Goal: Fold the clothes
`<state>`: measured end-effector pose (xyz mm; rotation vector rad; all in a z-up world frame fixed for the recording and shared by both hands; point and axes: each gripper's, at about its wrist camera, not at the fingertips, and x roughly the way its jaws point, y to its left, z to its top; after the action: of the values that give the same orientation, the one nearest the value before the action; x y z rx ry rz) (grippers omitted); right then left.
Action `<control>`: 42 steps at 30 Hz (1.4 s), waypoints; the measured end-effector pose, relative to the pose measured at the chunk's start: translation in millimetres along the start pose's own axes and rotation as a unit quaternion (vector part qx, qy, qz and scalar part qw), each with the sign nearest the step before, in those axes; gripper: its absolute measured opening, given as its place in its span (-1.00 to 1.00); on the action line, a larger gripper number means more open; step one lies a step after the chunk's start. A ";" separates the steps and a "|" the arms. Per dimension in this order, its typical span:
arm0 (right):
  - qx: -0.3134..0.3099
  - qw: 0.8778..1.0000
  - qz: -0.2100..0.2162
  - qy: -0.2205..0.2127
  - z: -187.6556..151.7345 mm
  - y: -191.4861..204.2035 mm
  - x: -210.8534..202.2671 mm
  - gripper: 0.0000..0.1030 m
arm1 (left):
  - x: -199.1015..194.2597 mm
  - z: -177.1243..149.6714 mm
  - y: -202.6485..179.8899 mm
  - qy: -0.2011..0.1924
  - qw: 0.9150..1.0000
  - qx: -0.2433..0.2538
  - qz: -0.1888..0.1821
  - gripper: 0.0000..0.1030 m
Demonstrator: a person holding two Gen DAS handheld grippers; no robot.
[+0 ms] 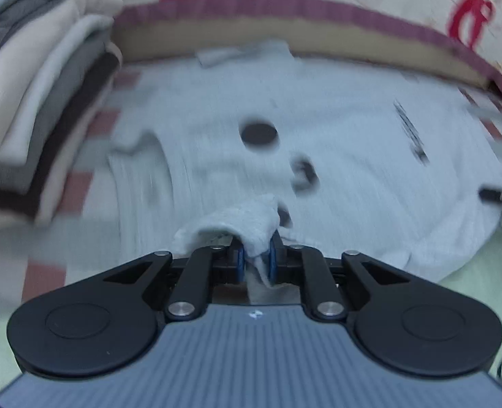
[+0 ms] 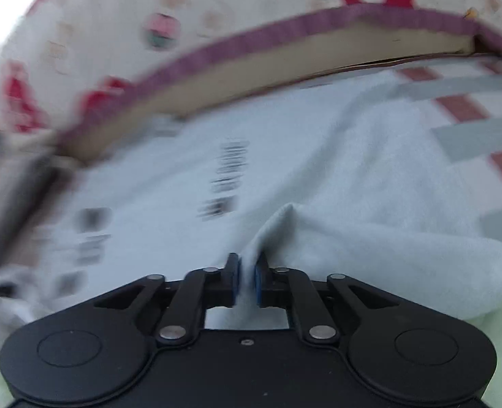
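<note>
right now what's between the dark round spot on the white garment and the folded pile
Only the white garment itself: a rumpled raised fold lies between the dark round spot and the folded pile, seen in the left wrist view.

A home, most likely a bedroom. A checked bedspread [image 1: 81,187] in red, grey and white covers the surface, a thick mattress edge with purple piping [image 1: 285,23] runs along its far side, and folded clothes [image 1: 40,108] sit stacked at the left edge.

Checked red-and-grey bedcover [image 1: 81,187] under a spread pale garment [image 1: 353,170] and a folded clothes stack [image 1: 47,108].
</note>
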<state>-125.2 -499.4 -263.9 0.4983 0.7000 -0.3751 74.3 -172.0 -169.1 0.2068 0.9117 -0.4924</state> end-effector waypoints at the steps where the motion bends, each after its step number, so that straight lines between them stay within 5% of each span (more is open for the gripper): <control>1: -0.006 1.000 -0.025 0.003 6.2 -1.2 10.4 -0.63 | 9.3 4.8 3.0 0.008 1.000 -0.015 0.005 -0.75; 6: 0.072 0.997 -0.016 -0.034 19.1 -29.8 -20.1 -0.22 | 22.6 4.3 10.3 0.020 0.999 -0.034 0.003 -0.74; 12: 0.058 0.995 -0.073 -0.038 -2.9 -51.6 -73.8 -0.21 | 18.7 -12.8 21.2 0.016 0.997 -0.080 -0.017 -0.65; 21: 0.056 0.998 -0.028 0.015 -48.8 -42.5 -65.2 0.08 | 19.4 -32.3 24.1 0.044 0.990 -0.113 -0.068 -0.13; 22: 0.051 0.998 -0.026 0.016 -50.3 -37.7 -60.1 0.26 | 20.6 -33.7 23.3 0.047 0.990 -0.110 -0.074 -0.18; 23: 0.041 0.999 -0.029 0.008 -51.6 -33.2 -55.6 0.32 | 19.8 -33.2 21.4 0.043 0.992 -0.090 -0.077 -0.82; 24: 0.020 0.999 -0.039 0.000 -53.3 -27.8 -49.7 0.33 | 16.1 -30.5 18.4 0.027 0.996 -0.060 -0.064 -0.91; 27: -0.068 0.993 -0.097 -0.015 -56.7 -3.4 -40.1 0.20 | 0.2 -15.2 18.5 -0.019 0.999 -0.018 -0.033 -0.91; 31: -0.049 0.988 -0.140 -0.051 -48.1 -5.3 -47.1 -0.23 | -14.1 -7.6 29.3 -0.042 0.996 -0.058 -0.051 -0.91; 34: -0.007 0.983 -0.172 -0.062 -37.4 -16.2 -41.6 -0.03 | -0.5 -11.8 23.3 -0.033 0.997 -0.054 -0.037 -0.90; 42: 0.059 0.975 -0.193 -0.088 -6.8 -36.6 -26.8 -0.03 | 16.5 -18.4 28.7 0.001 0.996 -0.090 -0.030 -0.89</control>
<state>-165.3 -521.3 -261.1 0.4335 0.6030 -0.8206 83.8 -145.4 -194.3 0.0163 0.9597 -0.4639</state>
